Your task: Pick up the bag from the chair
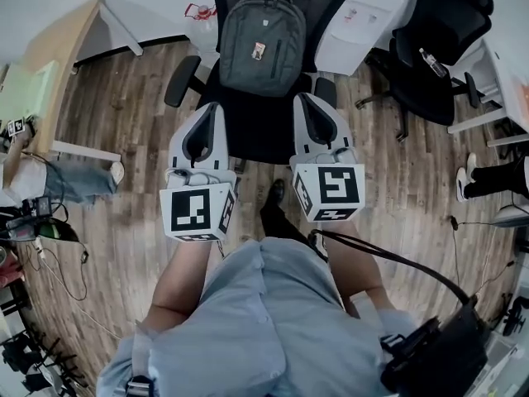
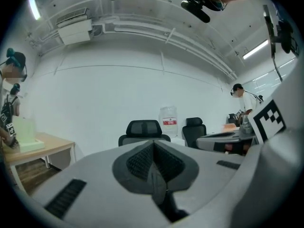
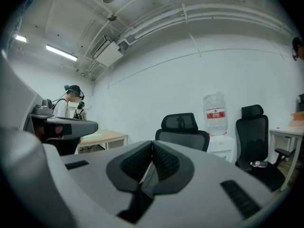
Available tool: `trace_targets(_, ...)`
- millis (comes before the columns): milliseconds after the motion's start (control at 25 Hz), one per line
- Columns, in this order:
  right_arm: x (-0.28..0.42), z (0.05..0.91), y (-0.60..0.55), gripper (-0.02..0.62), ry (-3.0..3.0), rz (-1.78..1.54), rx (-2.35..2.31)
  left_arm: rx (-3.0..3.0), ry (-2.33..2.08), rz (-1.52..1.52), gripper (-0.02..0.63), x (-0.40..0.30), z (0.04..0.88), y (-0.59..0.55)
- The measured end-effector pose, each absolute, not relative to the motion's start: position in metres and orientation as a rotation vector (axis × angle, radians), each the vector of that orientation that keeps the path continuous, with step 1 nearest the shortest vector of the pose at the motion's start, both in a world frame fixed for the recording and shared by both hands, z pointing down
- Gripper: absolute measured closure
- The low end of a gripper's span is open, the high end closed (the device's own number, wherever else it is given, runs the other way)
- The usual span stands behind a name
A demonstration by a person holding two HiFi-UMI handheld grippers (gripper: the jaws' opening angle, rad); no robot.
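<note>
A grey backpack stands upright on the seat of a black office chair, leaning against its backrest. My left gripper hovers over the seat's left front, shut with nothing between its jaws. My right gripper is over the seat's right front, also shut and empty. Both sit short of the bag, one on each side of it. In the left gripper view the shut pads point at the chair's headrest; the bag is hidden below. The right gripper view shows the same headrest past its shut pads.
A water dispenser stands behind the chair at right. A second black chair holds a bottle. A wooden desk is at left, with a seated person nearby. A white desk edge is at far right.
</note>
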State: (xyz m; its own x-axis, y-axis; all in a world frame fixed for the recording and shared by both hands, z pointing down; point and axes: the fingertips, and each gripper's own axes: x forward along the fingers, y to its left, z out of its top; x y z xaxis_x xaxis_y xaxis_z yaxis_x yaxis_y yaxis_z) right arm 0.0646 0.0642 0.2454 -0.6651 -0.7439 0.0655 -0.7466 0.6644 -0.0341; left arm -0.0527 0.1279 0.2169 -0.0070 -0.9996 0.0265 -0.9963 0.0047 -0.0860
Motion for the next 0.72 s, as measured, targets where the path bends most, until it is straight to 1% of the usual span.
trace_targets(280, 0.053, 0.236, -0.009, 0.594, -2.832, 0.085, 1.285, -2.186, 2.155, -0.139, 0.603, -0.062, 0.204, 0.052)
trace_targets(720, 0.053, 0.203, -0.069, 0.594, -2.857, 0.005, 1.381, -2.142, 2.108, -0.109, 0.603, -0.078, 0.178, 0.006)
